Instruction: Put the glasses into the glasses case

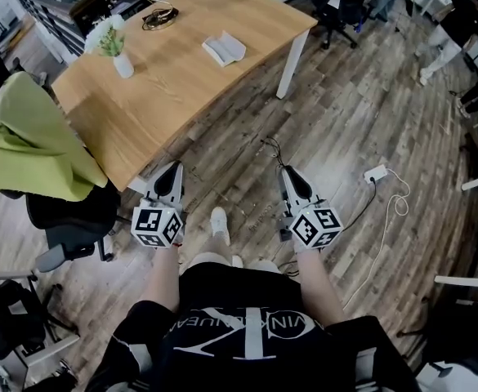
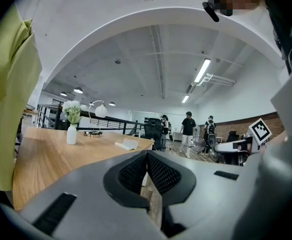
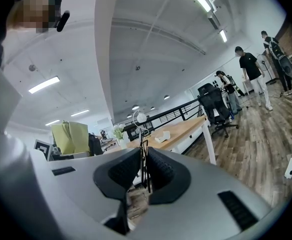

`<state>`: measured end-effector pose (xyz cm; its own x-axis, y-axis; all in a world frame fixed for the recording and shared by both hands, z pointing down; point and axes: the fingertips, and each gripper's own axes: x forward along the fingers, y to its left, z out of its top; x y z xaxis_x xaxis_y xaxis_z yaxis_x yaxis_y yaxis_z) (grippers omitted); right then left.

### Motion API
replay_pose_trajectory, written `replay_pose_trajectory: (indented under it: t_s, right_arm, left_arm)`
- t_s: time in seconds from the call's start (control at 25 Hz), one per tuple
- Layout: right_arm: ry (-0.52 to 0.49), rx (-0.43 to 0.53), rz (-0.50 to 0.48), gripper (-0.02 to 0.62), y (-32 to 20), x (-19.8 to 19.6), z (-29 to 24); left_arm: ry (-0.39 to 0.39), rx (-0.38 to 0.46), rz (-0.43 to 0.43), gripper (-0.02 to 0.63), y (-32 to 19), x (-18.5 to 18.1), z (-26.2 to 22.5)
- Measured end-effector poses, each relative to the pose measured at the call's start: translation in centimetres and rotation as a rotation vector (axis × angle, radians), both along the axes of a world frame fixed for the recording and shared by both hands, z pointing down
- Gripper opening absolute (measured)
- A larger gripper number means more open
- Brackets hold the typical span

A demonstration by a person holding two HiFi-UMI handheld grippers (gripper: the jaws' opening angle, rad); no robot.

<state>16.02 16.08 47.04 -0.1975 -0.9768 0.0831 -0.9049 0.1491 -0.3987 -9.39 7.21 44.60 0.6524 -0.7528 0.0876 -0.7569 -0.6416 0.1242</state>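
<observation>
Right claw [image 3: 143,159] pinching glasses [image 3: 142,143], case [image 1: 224,47] well ahead

White flower vase [image 1: 122,64] on the wooden table [image 1: 185,84], green cloth [image 1: 28,141] over a nearby chair [image 1: 73,219]

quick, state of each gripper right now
Left gripper: jaws closed, nothing between them.
Right gripper: jaws closed on a thin dark frame, apparently the glasses.

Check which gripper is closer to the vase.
Left. The left gripper is just off the near corner of the table, on the same side as the vase. The right gripper, gripping thin black glasses, is over floor farther right.
</observation>
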Motion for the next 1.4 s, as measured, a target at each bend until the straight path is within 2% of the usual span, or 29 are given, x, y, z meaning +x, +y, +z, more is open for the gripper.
replay_pose_trajectory:
  t_s: [0.36, 0.56, 0.8, 1.0, 1.4]
  right_arm:
    - [-0.012, 0.016, 0.014, 0.053, -5.2, 2.4, -0.6]
    - [-0.027, 0.014, 0.011, 0.053, -9.2, 3.3, -0.8]
    - [-0.025, -0.012, -0.015, 0.052, -14.9, 4.2, 0.0]
    - [-0.035, -0.039, -0.01, 0.053, -20.6, 5.4, 0.9]
    - [-0.037, -0.06, -0.023, 0.053, -29.7, 5.4, 1.0]
  left_arm:
    - [-0.017, 0.012, 0.029, 0.017, -5.3, 2.8, -0.1]
    - [-0.031, 0.015, 0.012, 0.017, -9.2, 3.6, -0.4]
    - [-0.023, -0.001, 0.012, 0.017, -15.2, 5.6, 0.6]
    - [-0.041, -0.019, 0.05, 0.017, -20.7, 7.8, 1.6]
    - [-0.021, -0.032, 0.068, 0.017, -29.9, 9.2, 1.7]
